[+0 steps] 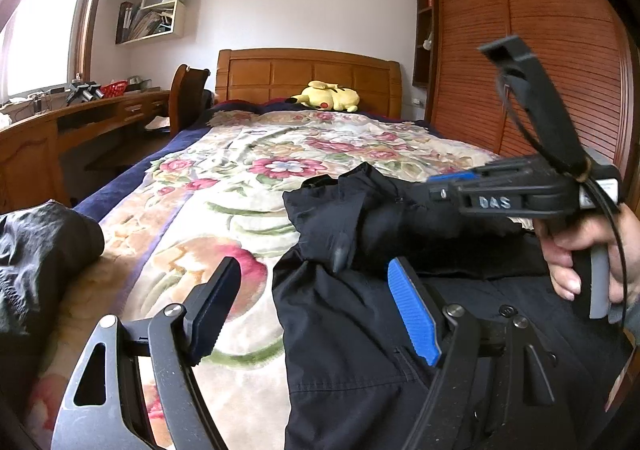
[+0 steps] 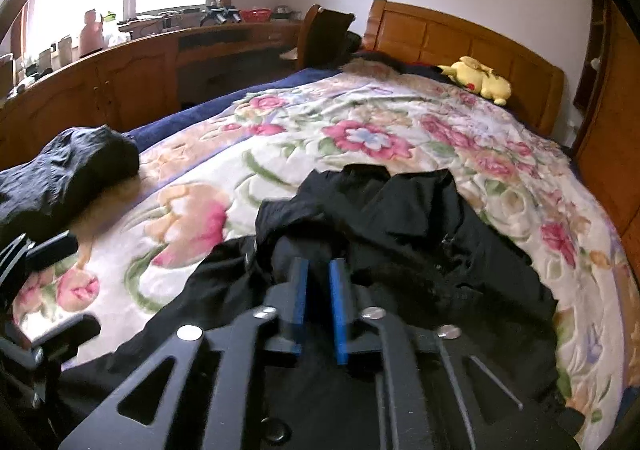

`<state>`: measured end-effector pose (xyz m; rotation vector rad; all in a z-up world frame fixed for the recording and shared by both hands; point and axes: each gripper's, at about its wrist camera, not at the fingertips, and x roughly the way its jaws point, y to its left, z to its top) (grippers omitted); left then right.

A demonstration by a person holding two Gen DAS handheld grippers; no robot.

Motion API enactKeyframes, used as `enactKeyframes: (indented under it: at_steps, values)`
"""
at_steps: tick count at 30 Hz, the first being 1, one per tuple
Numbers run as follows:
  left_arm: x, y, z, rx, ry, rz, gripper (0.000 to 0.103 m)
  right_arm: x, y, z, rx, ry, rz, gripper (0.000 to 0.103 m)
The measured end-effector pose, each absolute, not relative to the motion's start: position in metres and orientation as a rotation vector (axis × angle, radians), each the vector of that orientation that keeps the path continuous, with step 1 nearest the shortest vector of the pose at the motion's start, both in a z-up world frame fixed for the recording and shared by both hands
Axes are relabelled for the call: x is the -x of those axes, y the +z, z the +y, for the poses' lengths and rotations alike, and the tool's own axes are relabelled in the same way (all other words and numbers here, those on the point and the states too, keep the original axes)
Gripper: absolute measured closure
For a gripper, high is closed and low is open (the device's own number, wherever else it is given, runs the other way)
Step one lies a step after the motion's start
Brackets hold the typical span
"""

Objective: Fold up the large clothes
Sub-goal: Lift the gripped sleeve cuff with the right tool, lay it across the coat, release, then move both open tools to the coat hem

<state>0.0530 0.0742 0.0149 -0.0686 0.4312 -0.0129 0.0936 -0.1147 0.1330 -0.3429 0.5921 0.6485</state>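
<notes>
- The left tool [image 1: 314, 304] is wide open. Its dark finger stands at 7 o'clock in the left wrist view, over the blanket, and its blue-padded finger [image 1: 414, 312] is at 5 o'clock, over the black cloth; nothing is between them.
- The right tool [image 2: 320, 306] has its two blue pads nearly together, with only a narrow gap. Black cloth lies around and under the tips, but I cannot tell if a fold is pinched there.
- In the left wrist view, the right tool [image 1: 448, 186] comes in from 3 o'clock, and a hand [image 1: 580, 250] holds its handle.
- The black garment [image 2: 400, 226], a large piece of clothing, lies crumpled on the near part of the bed, at the centre and toward 6 o'clock in both views.
- Under it is a floral blanket [image 2: 360, 138] covering the bed.
- A second dark bundle [image 2: 68, 174] rests at 9 o'clock, apart from the garment.
- A yellow plush toy [image 2: 480, 80] lies near the wooden headboard [image 2: 460, 34], at 1 o'clock.
</notes>
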Motion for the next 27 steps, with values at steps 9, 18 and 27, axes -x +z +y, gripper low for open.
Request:
enactKeyframes:
  at_steps: [9,18,27]
  values:
    - [-0.053,0.013,0.084,0.081,0.000,0.437,0.026,-0.111,0.129,-0.127,0.307,0.638,0.621,0.054]
    - [-0.053,0.011,0.098,0.095,0.022,0.450,0.026,-0.118,0.089,-0.091,0.327,0.673,0.710,0.054]
    - [-0.052,0.010,0.110,0.096,0.044,0.457,0.026,-0.097,0.066,-0.055,0.334,0.804,0.740,0.054]
